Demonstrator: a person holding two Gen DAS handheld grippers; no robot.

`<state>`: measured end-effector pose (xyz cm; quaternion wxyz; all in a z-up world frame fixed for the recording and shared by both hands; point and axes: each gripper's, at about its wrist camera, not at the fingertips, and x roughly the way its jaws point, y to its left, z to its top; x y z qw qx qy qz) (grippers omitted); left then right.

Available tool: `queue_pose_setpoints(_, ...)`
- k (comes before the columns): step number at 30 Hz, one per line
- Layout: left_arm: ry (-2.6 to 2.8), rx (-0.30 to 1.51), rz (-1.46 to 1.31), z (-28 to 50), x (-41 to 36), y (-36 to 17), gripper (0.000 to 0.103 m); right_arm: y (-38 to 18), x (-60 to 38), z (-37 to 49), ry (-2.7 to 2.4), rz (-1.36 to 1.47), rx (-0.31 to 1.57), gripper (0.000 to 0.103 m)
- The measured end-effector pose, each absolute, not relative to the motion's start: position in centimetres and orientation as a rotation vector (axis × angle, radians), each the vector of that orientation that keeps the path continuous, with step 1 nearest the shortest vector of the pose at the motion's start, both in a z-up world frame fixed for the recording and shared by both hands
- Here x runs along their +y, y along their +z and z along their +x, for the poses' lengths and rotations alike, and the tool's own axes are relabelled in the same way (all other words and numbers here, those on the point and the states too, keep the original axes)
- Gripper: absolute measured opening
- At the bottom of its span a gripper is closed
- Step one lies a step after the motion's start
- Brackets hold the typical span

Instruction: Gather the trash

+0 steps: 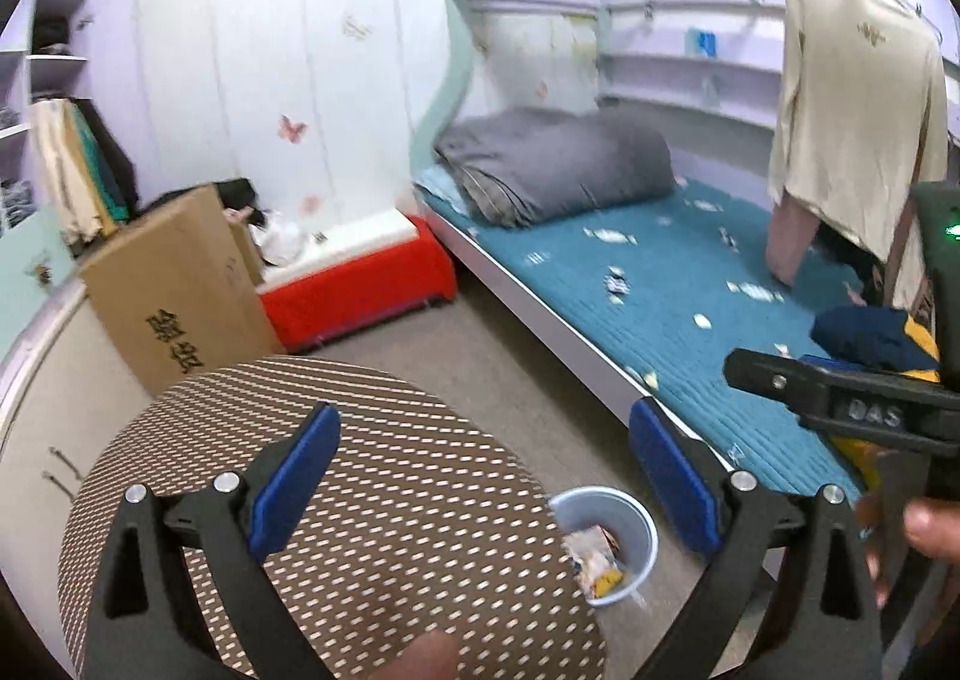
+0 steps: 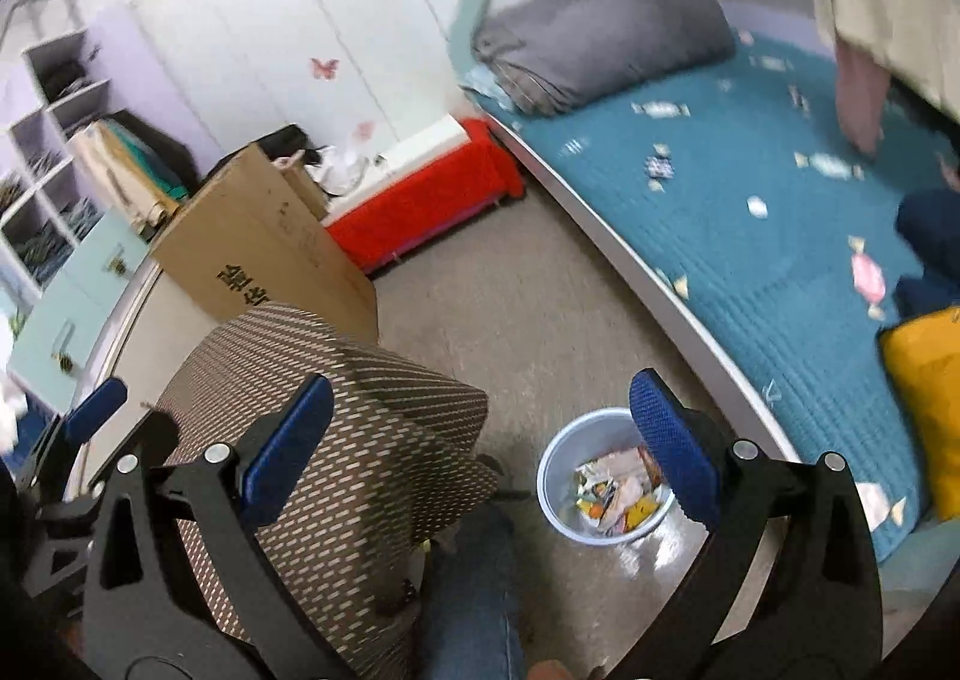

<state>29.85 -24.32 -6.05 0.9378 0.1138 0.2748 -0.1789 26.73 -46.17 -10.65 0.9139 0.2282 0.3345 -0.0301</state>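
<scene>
The small bin (image 2: 603, 479) stands upright on the floor, its mouth facing up, close beside the bed (image 2: 750, 272) and next to the patterned stool (image 2: 336, 440). Wrappers (image 2: 618, 491) lie inside it. More candy wrappers (image 2: 660, 110) are scattered on the blue bedcover, their long axes pointing in different ways. Both the left gripper (image 1: 486, 470) and the right gripper (image 2: 480, 440) are spread wide and hold nothing. A cardboard box (image 1: 174, 284) leans behind the stool.

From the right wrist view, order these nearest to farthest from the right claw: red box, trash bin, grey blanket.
1. Trash bin, on the floor just below the right claw.
2. Red box, across the floor by the wall.
3. Grey blanket, at the bed's far end.
</scene>
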Motion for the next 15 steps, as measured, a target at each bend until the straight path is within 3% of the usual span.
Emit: queue_pose_setpoints(15,-0.097,0.363,0.114,21.7,-12.5,0.6,0.095,-0.4,-33.7,18.6,-0.038,0.178,0.404,0.097)
